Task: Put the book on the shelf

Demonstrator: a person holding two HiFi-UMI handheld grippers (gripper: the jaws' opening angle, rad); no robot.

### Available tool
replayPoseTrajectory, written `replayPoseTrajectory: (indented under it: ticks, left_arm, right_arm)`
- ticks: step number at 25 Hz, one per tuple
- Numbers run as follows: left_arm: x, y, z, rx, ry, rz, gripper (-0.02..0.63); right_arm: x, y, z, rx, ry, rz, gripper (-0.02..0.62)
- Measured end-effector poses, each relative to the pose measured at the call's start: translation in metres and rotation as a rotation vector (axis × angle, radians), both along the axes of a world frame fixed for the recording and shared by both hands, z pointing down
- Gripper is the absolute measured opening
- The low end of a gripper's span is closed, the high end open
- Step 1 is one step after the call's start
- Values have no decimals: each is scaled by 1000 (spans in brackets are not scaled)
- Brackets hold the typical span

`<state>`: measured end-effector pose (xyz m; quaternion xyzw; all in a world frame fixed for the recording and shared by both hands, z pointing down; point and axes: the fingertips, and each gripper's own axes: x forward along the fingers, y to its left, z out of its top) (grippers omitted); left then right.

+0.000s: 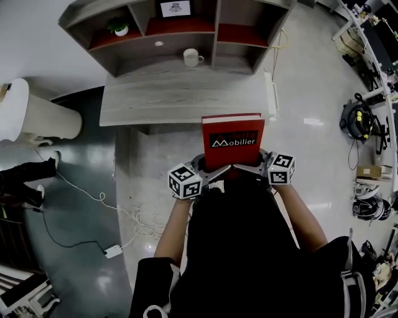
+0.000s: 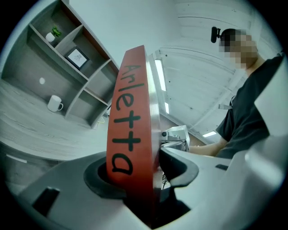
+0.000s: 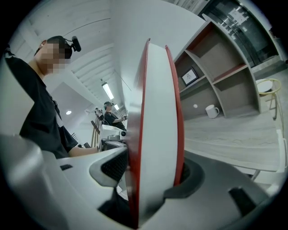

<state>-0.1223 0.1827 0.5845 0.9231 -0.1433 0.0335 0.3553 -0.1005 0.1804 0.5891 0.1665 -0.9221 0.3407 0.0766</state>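
You hold one red book (image 1: 233, 140) between two tongs above the front edge of the grey wood-grain bench (image 1: 161, 96). Its cover faces up, with a black band that reads "Mobilier". The book is well short of the shelf unit (image 1: 216, 28) at the back of the bench and does not touch it.

Your left tongs (image 2: 141, 173) are clamped across the book's thickness at the spine, where black letters spell "Arletta". One pad sits against each cover. Your right tongs (image 3: 150, 173) are clamped the same way on the opposite side, over the white page edges, with a red cover pressed by each pad. Each tool carries one marker cube, two in all: the left one (image 1: 185, 181) and the right one (image 1: 281, 169) flank the book's near edge.

The shelf unit holds three things. One white mug (image 1: 192, 58) stands in the wide lower compartment. One small potted plant (image 1: 118, 27) sits in the upper left compartment. One framed picture (image 1: 175, 8) stands in the compartment just beside the plant's.

One white cable (image 1: 93, 195) trails over the floor to the left of the bench. In the right gripper view, one other person (image 3: 110, 116) shows far in the background.
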Motion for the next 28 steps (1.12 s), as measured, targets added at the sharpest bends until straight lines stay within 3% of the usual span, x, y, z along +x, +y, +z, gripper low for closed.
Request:
replayPoseTrajectory:
  ticks: [4,13,20,28]
  left_arm:
    - [11,-32,-1,-21,-20,-41,230]
    - [43,-87,6,4,-58,-18,230]
    - [98,-160,-2,38,-106,10,232]
    - [124,-236,-12,66,-151,-23,238]
  right_arm:
    - [11,-32,-3,1,-12,-17,244]
    - [45,-88,7,15,-11,-9,259]
    - [101,-162,1,39,-18,23,273]
    - [129,-239,-10,84,-43,2,275]
